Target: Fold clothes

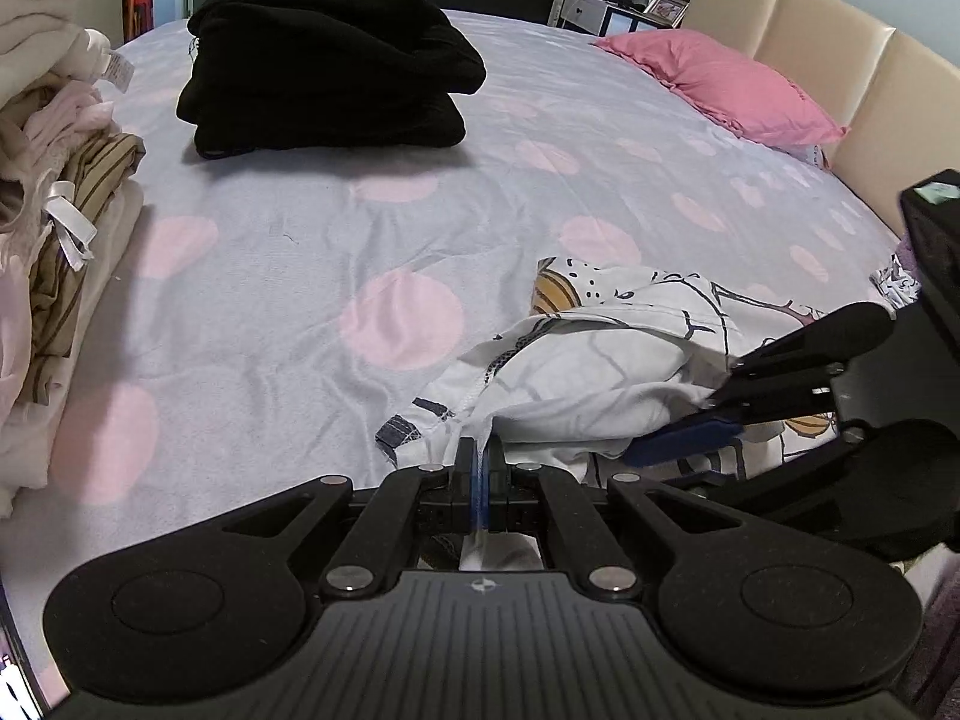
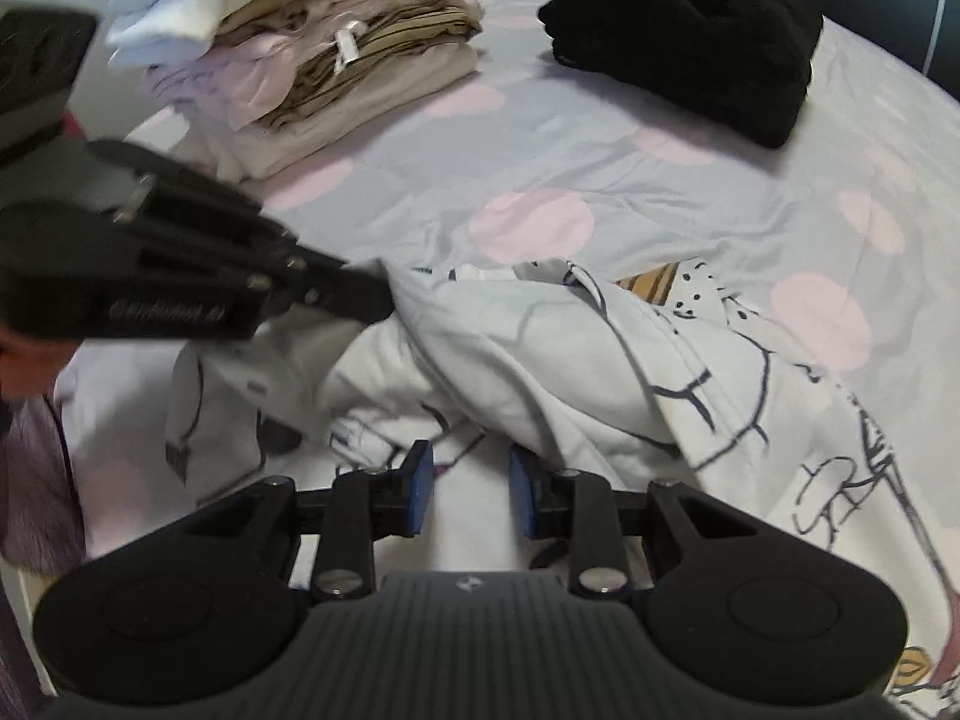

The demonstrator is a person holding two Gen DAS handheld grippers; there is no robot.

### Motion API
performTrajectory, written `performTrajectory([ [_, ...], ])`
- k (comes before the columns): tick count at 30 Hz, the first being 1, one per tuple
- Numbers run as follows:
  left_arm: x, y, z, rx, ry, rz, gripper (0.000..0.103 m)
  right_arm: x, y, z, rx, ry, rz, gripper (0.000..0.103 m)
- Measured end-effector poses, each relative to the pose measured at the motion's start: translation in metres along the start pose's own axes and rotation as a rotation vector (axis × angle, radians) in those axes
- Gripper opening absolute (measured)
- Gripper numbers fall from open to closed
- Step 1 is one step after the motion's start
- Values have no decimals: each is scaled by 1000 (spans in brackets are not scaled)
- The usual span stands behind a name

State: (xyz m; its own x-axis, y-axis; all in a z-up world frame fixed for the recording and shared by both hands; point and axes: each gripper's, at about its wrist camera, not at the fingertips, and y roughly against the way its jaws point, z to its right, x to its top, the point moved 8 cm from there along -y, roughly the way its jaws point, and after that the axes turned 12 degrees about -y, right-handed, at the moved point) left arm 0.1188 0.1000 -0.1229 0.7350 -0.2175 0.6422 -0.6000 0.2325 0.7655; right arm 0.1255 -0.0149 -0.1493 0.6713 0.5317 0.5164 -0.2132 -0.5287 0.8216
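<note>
Both cams ride right behind their tongs, angled down and close over the grey bed sheet with pink dots (image 1: 372,228). Left view faces the headboard side, right view the opposite way. Both catch the folded black clothes stack (image 1: 324,60) (image 2: 690,30) up top.

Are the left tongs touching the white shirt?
Touching. In the left wrist view, the left tongs are shut on the white shirt's hem, with cloth pinched between the blue pads.

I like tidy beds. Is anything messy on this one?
Yes. The white printed garment lies crumpled near the front edge, unlike the neat black stack and pastel pile. The left gripper pinches its hem.
</note>
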Motion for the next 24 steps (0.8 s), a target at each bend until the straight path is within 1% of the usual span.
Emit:
performTrajectory([
  [2,0,0,0,0,-6,-1,0,4,-2,3,4,-37,17,30],
  [4,-1,0,1,6,-18,-4,0,6,1,4,24,-61,28,15],
  [5,-1,0,1,8,-24,-5,0,7,2,5,35,-72,33,3],
  [9,0,1,6,7,-49,-5,0,8,13,4,73,-98,44,2],
  [13,0,7,21,3,-126,13,1,-3,36,1,83,-101,30,2],
  [14,0,11,28,13,-168,18,6,-6,43,2,97,-123,32,2],
  [15,0,15,36,29,-214,23,14,-9,49,4,112,-147,34,2],
  [18,-6,32,63,60,-353,58,23,-16,68,8,161,-225,50,2],
  [21,-15,52,91,69,-477,93,23,-20,86,11,202,-289,78,2],
  [24,-27,61,115,80,-559,107,23,-23,100,10,236,-331,98,2],
])
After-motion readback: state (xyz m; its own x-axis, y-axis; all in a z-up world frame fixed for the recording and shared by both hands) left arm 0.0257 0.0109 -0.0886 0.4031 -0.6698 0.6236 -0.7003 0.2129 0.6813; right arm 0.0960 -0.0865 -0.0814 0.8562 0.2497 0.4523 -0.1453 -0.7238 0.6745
